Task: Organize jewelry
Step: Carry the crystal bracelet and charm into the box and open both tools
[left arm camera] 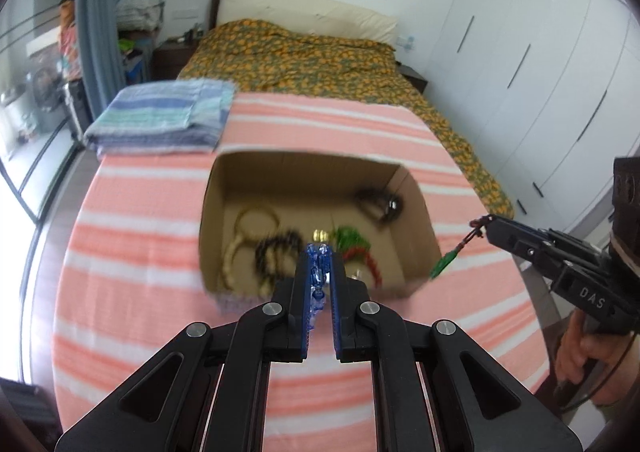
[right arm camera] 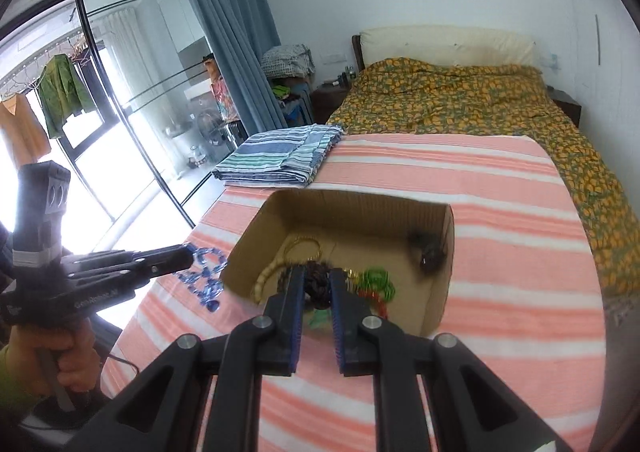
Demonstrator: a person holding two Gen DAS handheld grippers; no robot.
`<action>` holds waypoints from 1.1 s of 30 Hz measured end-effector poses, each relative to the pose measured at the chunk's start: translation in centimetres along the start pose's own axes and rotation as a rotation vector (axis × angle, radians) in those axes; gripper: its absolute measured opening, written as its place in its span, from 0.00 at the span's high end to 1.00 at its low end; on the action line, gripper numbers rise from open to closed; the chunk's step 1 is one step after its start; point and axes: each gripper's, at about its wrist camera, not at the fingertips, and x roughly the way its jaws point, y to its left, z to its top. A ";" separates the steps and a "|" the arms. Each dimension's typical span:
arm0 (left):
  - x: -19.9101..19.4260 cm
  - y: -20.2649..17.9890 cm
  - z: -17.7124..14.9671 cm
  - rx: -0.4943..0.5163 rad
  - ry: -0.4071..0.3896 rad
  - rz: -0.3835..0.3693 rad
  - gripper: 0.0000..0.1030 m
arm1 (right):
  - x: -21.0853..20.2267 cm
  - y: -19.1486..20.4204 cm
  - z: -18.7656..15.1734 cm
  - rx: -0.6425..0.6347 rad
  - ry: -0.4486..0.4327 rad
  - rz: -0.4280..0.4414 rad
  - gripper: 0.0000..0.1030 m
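**Jewelry held in both tongs above the cardboard box**

Jewelry lies loose in the open brown cardboard box point(left arm camera: 416, 212) on the pink-and-white striped cloth point(left arm camera: 132, 292), straight ahead of both tongs. Inside it: pale bangle rings point(left arm camera: 256, 220) to the left, dark beaded bracelets point(left arm camera: 276, 248) just ahead of the left tips, a green and red beaded piece point(left arm camera: 352, 244) to the right, and a dark bracelet point(left arm camera: 380, 204) in the far right corner — all blurred.

The left gripper point(left arm camera: 319, 252) is clenched on a string of clear blue faceted beads point(left arm camera: 318, 280), which hangs in loops below its tips, outside the box's left wall in the right wrist view point(right arm camera: 204, 276).

The right gripper point(right arm camera: 318, 272) pinches a dark braided cord point(right arm camera: 318, 284) between its fingers; from the left wrist view a small green pendant point(left arm camera: 444, 264) dangles from it on a reddish string, just beside the box's right wall.

A folded blue-and-green striped towel point(left arm camera: 164, 116) sits beyond the box, far left.
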 end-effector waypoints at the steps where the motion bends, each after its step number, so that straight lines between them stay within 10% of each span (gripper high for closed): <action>1: 0.6 -0.3 0.8 0.013 -0.002 0.006 0.94 | 0.7 -0.4 0.6 -0.001 0.010 -0.013 0.88; 13: 12.3 -0.5 3.1 0.007 0.121 0.054 0.94 | 9.7 -6.0 0.9 0.022 0.170 -0.083 0.87; 17: 14.7 -0.8 2.1 0.033 0.147 0.089 0.91 | 11.3 -6.4 -0.2 0.011 0.171 -0.126 0.73; 19: 15.1 -1.0 1.6 0.033 0.138 0.136 0.75 | 11.0 -6.4 -0.8 0.017 0.141 -0.146 0.31; 21: 14.9 -1.0 1.4 0.023 0.121 0.172 0.26 | 10.2 -5.9 -1.5 0.015 0.104 -0.163 0.24; 33: 11.1 -2.4 0.8 0.071 -0.002 0.324 0.02 | 6.1 -3.3 -2.2 -0.018 0.000 -0.254 0.24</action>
